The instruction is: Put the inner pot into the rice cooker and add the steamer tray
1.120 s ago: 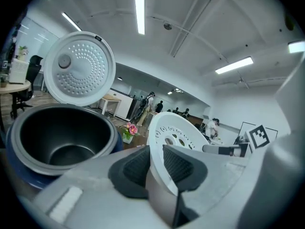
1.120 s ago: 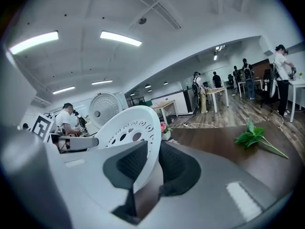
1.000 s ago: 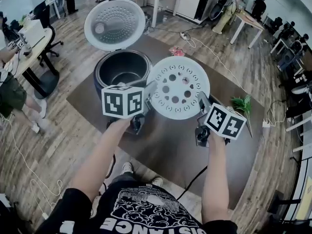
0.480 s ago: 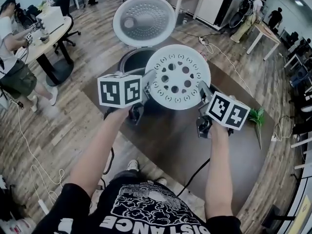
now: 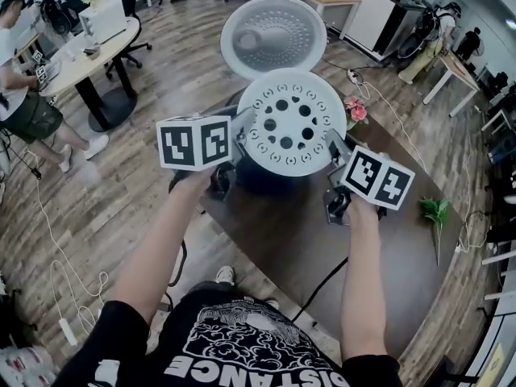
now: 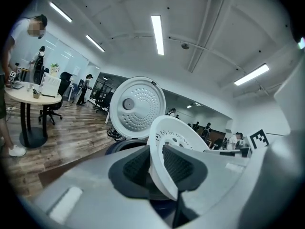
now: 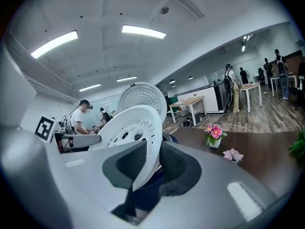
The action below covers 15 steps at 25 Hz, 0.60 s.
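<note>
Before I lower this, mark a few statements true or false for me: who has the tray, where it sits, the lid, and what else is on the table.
1. The left gripper and right gripper each clamp the rim of the steamer tray. True.
2. The lid is shut. False: it stands open.
3. The steamer tray lies flat on the table. False: it is held up over the rice cooker.
4. Pink flowers stand on the table. True.

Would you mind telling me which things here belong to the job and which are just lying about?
Job: steamer tray, held by left gripper and right gripper; rice cooker, lid open.
Lying about: pink flowers; green sprig.
</note>
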Each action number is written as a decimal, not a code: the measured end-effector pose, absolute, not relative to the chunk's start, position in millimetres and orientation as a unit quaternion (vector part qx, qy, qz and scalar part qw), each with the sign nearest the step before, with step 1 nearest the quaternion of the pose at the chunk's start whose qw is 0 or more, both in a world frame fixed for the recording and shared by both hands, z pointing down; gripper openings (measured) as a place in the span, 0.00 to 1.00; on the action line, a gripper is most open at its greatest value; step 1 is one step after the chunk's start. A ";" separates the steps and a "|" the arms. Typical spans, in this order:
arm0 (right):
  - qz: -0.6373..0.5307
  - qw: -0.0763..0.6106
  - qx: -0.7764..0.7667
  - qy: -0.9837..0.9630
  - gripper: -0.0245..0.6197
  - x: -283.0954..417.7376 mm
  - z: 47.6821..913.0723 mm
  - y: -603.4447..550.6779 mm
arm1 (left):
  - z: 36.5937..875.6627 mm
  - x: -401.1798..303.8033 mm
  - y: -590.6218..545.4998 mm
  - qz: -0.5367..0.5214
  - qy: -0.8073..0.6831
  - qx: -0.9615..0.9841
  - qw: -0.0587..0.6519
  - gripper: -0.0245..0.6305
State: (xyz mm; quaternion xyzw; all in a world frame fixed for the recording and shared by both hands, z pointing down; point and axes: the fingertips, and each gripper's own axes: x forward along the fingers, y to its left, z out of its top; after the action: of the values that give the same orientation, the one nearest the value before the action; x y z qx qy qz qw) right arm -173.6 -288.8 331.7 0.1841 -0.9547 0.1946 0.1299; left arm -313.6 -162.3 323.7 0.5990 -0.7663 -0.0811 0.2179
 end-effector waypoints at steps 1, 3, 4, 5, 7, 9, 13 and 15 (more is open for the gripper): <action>0.195 0.131 0.181 -0.955 0.17 -179.0 331.2 -288.4 | 323.0 -318.3 -161.3 -0.083 -0.767 0.597 0.218 0.18; 0.195 0.133 0.177 -0.956 0.17 -189.5 330.9 -287.1 | 322.9 -327.8 -158.8 -0.086 -0.769 0.595 0.218 0.18; 0.195 0.134 0.175 -0.956 0.17 -194.8 331.4 -286.3 | 323.6 -332.7 -157.5 -0.088 -0.769 0.594 0.219 0.18; 0.195 0.135 0.174 -0.956 0.17 -199.9 332.2 -285.5 | 324.6 -337.7 -156.5 -0.089 -0.770 0.592 0.220 0.18; 0.195 0.136 0.173 -0.956 0.17 -209.0 334.4 -285.2 | 326.3 -346.7 -156.1 -0.092 -0.771 0.590 0.221 0.18; 0.196 0.138 0.173 -0.955 0.17 -215.9 335.8 -287.5 | 326.9 -353.8 -158.5 -0.093 -0.771 0.590 0.221 0.18; 0.194 0.140 0.180 -0.954 0.17 -226.0 334.7 -295.6 | 327.7 -364.4 -167.2 -0.094 -0.767 0.593 0.226 0.18; 0.195 0.142 0.183 -0.953 0.17 -229.4 337.8 -297.1 | 331.7 -368.6 -169.5 -0.094 -0.765 0.595 0.230 0.18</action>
State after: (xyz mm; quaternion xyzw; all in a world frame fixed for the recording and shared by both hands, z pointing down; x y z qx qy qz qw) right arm -229.4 -297.1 337.8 0.1826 -0.9532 0.1946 0.1419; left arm -368.6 -169.5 331.7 0.5946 -0.7647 -0.0936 0.2301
